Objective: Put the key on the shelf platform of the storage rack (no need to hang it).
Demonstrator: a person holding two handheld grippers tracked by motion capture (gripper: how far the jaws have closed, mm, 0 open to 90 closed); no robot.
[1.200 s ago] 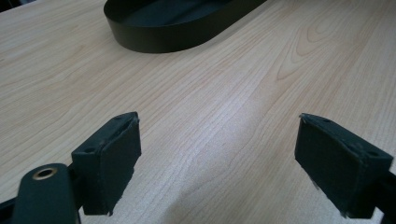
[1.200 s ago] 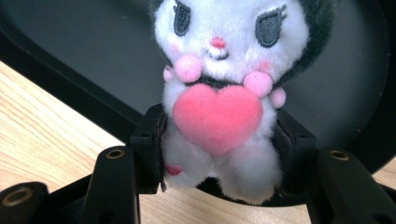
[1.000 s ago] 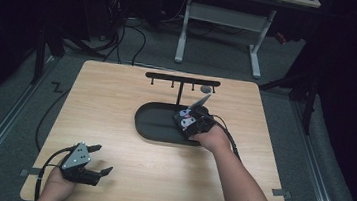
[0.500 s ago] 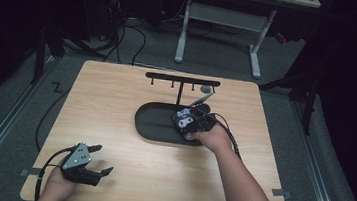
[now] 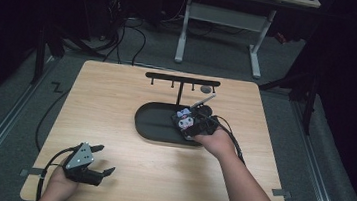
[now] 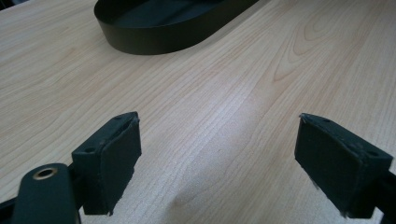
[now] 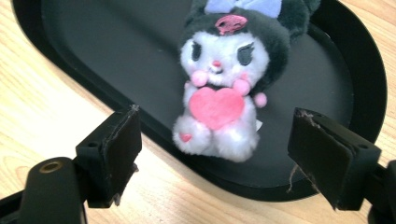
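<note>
**Obs 1:** Tabletop [image 5: 116, 99] first: light wood, with a black oval tray [image 5: 151, 123] about mid-table and a black hook rack [image 5: 181, 79] standing just behind it toward the far edge.

**Obs 2:** Left gripper [image 5: 105, 160] rests near the front-left corner, jaws spread wide over bare wood, holding nothing. In the left gripper view the tray wall [image 6: 154, 39] sits well ahead of it.

**Obs 1:** Right gripper [image 7: 215, 154] is at the tray's right end, jaws also spread, one on each side of the plush toy [image 7: 219, 88] but apart from it. No pinch.

**Obs 2:** Toy location: lying on the tray floor at the right end, face up, pink heart on its chest, feet close to the near rim [image 7: 261, 184].

**Obs 1:** Progress, as judged: toy is in the tray and free of the jaws. If placing was the aim, that part looks finished and only pulling clear remains. If picking it up, the grasp has not closed yet. Cannot tell which.
</note>
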